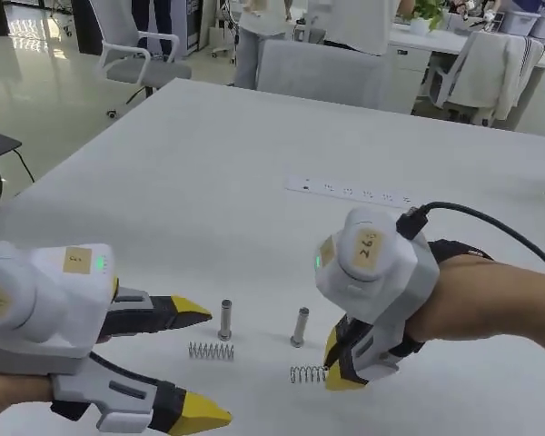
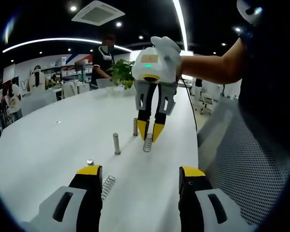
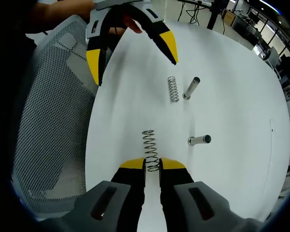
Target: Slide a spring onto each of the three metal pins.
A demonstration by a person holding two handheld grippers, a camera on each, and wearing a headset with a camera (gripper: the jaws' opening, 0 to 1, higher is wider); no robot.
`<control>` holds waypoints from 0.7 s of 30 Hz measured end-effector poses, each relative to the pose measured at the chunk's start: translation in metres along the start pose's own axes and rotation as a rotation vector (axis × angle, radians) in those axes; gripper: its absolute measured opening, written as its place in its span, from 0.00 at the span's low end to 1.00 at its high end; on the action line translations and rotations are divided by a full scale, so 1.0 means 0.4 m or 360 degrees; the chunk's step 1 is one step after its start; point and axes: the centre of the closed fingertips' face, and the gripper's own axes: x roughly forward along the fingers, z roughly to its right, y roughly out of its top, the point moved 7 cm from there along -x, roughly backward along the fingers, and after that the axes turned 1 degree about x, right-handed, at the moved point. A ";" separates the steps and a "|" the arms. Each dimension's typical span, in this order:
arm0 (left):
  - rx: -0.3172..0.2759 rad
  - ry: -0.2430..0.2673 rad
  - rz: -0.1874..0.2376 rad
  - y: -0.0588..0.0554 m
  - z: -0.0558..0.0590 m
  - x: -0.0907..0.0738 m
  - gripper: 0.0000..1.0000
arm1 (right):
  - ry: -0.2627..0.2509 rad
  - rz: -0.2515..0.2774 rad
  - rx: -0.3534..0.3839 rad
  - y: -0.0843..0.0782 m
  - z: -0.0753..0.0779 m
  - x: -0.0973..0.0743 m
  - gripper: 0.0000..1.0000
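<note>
**Fingers of the right gripper (image 3: pixel 152 165) clamp the pinched spring (image 3: pixel 150 142); left gripper (image 1: pixel 200 363) gapes empty**

The white table (image 1: pixel 254 163) is bare from the pins out to a power strip (image 1: pixel 345 193) well beyond them. Its near edge runs close behind both grippers, against a mesh chair back (image 3: pixel 53 121).

The left gripper is low over the table with its jaws spread wide and nothing between them. The right gripper points down with its jaws drawn almost together on one end of the pinched spring, which lies flat on the table.

Two pins stand upright and bare, the left pin (image 1: pixel 225 320) and the right pin (image 1: pixel 300 327), set apart from each other. The loose spring (image 1: pixel 211 350) lies flat just beside the left pin, near the left gripper's upper tip.

In the left gripper view, a small metal stub (image 2: pixel 90 162) beside one finger is too small to identify. In the head view, the right gripper's body hides its grip on the spring.
</note>
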 end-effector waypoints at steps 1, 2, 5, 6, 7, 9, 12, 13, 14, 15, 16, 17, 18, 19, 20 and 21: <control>0.0006 -0.0005 0.0000 0.002 0.000 0.003 0.57 | 0.0002 0.0012 0.0002 0.003 -0.003 -0.004 0.08; 0.0011 -0.0011 -0.0003 0.004 0.000 0.005 0.55 | 0.0001 0.0016 0.0003 0.005 -0.005 -0.006 0.08; 0.0027 -0.0042 -0.0016 0.009 -0.001 0.016 0.52 | -0.0007 0.0018 0.0000 0.010 -0.010 -0.008 0.08; 0.0031 -0.0050 -0.0020 0.010 -0.002 0.019 0.51 | -0.0004 0.0021 0.0002 0.011 -0.011 -0.009 0.08; 0.0036 -0.0059 -0.0024 0.011 -0.002 0.022 0.50 | -0.0003 0.0025 0.0002 0.013 -0.012 -0.010 0.08; 0.0043 -0.0083 -0.0031 0.015 -0.001 0.029 0.48 | -0.0002 0.0029 0.0000 0.016 -0.015 -0.011 0.08; 0.0074 -0.0124 -0.0054 0.020 0.002 0.042 0.44 | -0.0003 0.0033 0.0002 0.021 -0.017 -0.011 0.08; 0.0078 -0.0137 -0.0059 0.021 0.003 0.046 0.44 | -0.0003 0.0034 0.0005 0.022 -0.018 -0.011 0.08; 0.0084 -0.0148 -0.0065 0.022 0.004 0.050 0.43 | -0.0002 0.0035 0.0008 0.023 -0.018 -0.010 0.08; 0.0095 -0.0161 -0.0073 0.022 0.004 0.056 0.42 | 0.0001 0.0034 0.0013 0.025 -0.019 -0.009 0.08; 0.0104 -0.0169 -0.0077 0.022 0.005 0.060 0.41 | 0.0002 0.0037 0.0012 0.028 -0.020 -0.008 0.08; 0.0114 -0.0177 -0.0084 0.022 0.005 0.066 0.39 | 0.0002 0.0038 0.0012 0.029 -0.021 -0.008 0.08; 0.0117 -0.0177 -0.0083 0.022 0.004 0.068 0.38 | 0.0005 0.0038 0.0013 0.031 -0.021 -0.007 0.08; 0.0125 -0.0184 -0.0086 0.021 0.003 0.074 0.37 | 0.0009 0.0037 0.0013 0.033 -0.023 -0.005 0.08; 0.0125 -0.0192 -0.0087 0.021 0.003 0.077 0.36 | 0.0010 0.0037 0.0011 0.035 -0.024 -0.004 0.08; 0.0130 -0.0201 -0.0091 0.020 0.004 0.082 0.35 | 0.0011 0.0037 0.0011 0.036 -0.024 -0.003 0.08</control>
